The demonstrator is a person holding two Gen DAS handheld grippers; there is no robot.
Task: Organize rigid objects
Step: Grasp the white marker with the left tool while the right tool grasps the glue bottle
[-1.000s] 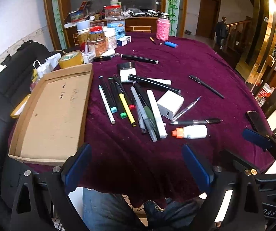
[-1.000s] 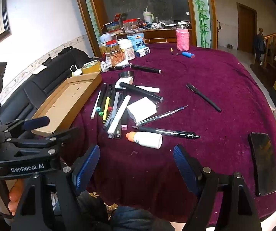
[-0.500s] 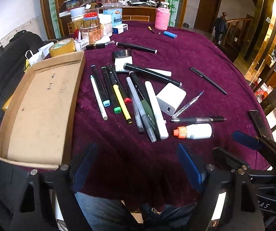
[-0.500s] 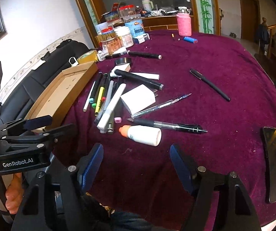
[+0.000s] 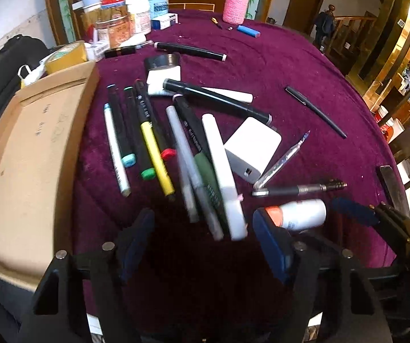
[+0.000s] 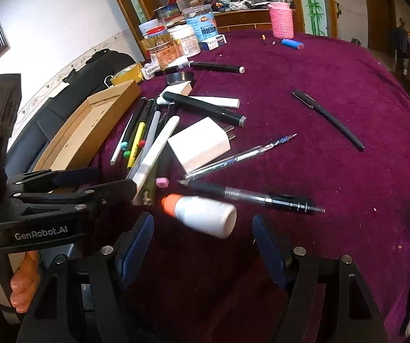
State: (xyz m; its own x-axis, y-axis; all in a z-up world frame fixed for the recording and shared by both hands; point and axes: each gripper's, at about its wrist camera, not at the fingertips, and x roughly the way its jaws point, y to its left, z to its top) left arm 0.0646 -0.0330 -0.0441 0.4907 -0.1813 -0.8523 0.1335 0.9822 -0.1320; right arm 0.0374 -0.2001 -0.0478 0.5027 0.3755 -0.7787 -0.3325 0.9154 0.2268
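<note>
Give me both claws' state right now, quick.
Left claw: jaws closing, nothing gripped, above the near ends of the markers.
Right claw: open, empty, just short of the white bottle.

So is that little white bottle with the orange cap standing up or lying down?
Lying down: the white bottle rests on its side on the tablecloth.

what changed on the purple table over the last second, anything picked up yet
Both grippers came down and forward toward the clutter. The left gripper now hangs over the near ends of the marker pile, its jaws closing with nothing pressed between them. The right gripper sits open just short of the white bottle with the orange cap. Nothing was picked up. The pens, the white charger block and the empty cardboard tray lie as before.
</note>
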